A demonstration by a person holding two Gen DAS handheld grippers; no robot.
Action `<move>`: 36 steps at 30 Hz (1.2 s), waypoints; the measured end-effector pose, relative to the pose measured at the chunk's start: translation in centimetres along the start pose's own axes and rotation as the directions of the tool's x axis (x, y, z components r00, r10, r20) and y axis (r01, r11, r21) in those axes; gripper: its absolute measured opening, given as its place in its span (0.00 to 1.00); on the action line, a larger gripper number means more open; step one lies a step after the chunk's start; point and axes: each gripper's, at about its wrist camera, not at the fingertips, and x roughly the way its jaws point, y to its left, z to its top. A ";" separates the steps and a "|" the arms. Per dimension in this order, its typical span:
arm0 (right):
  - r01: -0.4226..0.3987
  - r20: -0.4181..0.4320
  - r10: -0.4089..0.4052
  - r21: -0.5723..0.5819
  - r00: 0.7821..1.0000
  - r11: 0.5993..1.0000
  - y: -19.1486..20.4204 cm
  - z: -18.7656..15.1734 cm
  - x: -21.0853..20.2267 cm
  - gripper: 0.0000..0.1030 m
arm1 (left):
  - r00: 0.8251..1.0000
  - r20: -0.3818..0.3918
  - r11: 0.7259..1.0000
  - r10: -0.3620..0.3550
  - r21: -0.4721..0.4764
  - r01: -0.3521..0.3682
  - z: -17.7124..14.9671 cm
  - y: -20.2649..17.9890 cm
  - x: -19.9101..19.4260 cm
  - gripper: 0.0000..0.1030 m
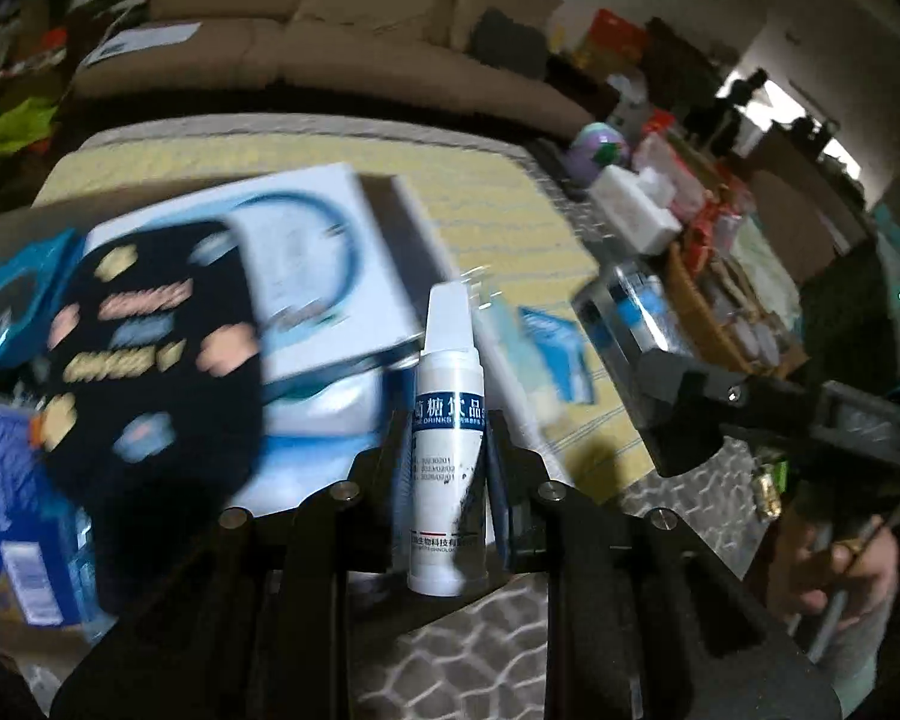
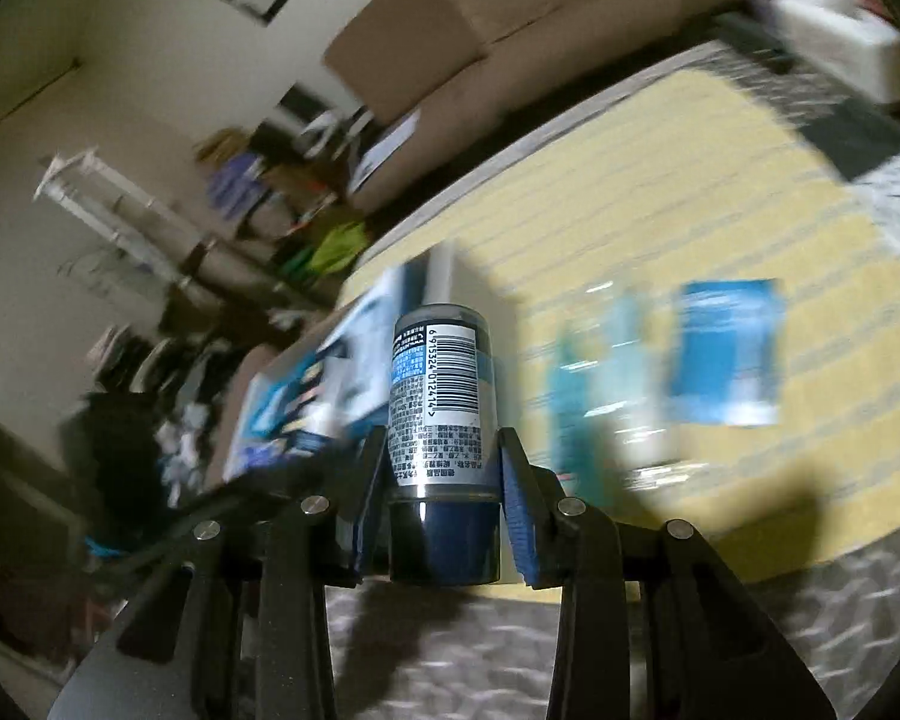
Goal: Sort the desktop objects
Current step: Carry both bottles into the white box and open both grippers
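My left gripper [image 1: 447,426] is shut on a white bottle [image 1: 447,438] with a blue label, held above the table. My right gripper [image 2: 441,450] is shut on a silver can [image 2: 441,402] with a dark blue cap and a barcode. The right gripper and its can also show in the left wrist view [image 1: 642,324], off to the right. A cardboard box at the left holds a white carton [image 1: 318,264], a black patterned pouch [image 1: 150,348] and blue packets. A blue packet [image 2: 729,354] and a teal clear-wrapped item [image 2: 594,384] lie on the yellow mat [image 2: 690,192].
A white tissue box [image 1: 636,204] and a basket of small items [image 1: 726,294] stand at the table's right side. A brown sofa [image 1: 342,48] runs behind the table. A dark flat object [image 2: 852,132] lies at the mat's far right.
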 end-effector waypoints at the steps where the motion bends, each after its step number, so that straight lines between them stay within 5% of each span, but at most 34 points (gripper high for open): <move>1: -0.004 -0.022 0.004 -0.007 1.000 1.000 1.3 -0.2 1.4 0.34 | 1.000 0.000 1.000 0.011 -0.005 -0.011 -0.3 0.6 0.0 0.21; 9: 0.087 -0.122 -0.088 -0.017 0.989 0.996 3.0 -1.7 8.0 0.35 | 0.997 0.010 0.996 0.081 0.038 -0.081 -1.9 0.7 0.3 0.23; 14: 0.126 -0.101 -0.133 -0.072 0.986 0.989 3.2 -1.9 7.7 0.36 | 0.998 0.038 0.998 0.055 -0.015 -0.054 -2.0 1.7 -0.8 0.46; 17: 0.113 -0.076 -0.119 -0.078 0.990 0.991 3.1 -1.7 6.3 0.42 | 0.998 0.051 0.998 0.042 -0.045 -0.040 -1.8 2.2 -1.5 0.46; 22: 0.106 -0.063 -0.113 -0.102 0.992 0.989 2.7 -1.7 5.0 0.39 | 0.997 0.072 0.997 0.037 -0.077 -0.031 -1.1 2.6 -2.5 0.47; 31: 0.169 -0.090 -0.204 -0.293 0.975 0.941 6.7 -4.6 8.2 0.34 | 0.996 0.081 0.995 0.041 -0.090 -0.034 -1.1 2.0 -3.2 0.48; 36: 0.168 -0.121 -0.220 -0.338 0.968 0.926 7.2 -5.4 9.9 0.34 | 0.997 0.072 0.996 0.040 -0.083 -0.034 -1.0 1.3 -3.2 0.57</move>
